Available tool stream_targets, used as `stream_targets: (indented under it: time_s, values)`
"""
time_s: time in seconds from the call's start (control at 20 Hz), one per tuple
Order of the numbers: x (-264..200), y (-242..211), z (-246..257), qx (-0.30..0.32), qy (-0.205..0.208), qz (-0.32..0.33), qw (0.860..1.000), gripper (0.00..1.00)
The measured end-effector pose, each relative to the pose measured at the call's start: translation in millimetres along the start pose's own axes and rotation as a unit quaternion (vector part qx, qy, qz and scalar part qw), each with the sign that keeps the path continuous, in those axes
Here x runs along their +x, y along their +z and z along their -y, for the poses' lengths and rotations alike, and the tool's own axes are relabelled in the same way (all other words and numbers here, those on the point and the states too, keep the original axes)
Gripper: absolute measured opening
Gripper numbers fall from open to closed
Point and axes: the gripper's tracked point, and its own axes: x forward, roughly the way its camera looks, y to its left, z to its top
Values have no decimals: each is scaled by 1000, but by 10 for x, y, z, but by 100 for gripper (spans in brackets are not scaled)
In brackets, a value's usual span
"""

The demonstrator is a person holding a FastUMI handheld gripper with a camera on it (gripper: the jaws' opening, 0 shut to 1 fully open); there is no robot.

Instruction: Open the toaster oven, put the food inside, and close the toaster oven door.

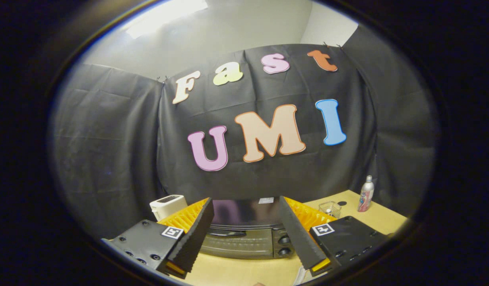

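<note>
Now just starting: claw (244,238) wide, holding nothing. Toaster oven (244,234) straight ahead between the fingers (193,234), on the counter (236,272), door shut. Next, probably: reach low, hook the door handle (228,233), pull down.

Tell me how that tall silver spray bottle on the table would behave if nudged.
The tall silver spray bottle with a pink label stands upright on the wooden table, slim with a small base, so it probably tips easily. Being round, it would likely roll. The open tongs frame the black toaster oven.
</note>
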Motion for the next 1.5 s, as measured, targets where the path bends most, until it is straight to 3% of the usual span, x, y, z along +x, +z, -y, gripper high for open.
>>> stream_targets:
  time_s: [0.45,0.85,1.5]
  values:
    - [564,-609,-476,-41,-33,4,999,100]
    - [917,-1246,-653,-44,-37,-44,997,100]
    - [600,-1317,-687,-38,-41,-25,998,100]
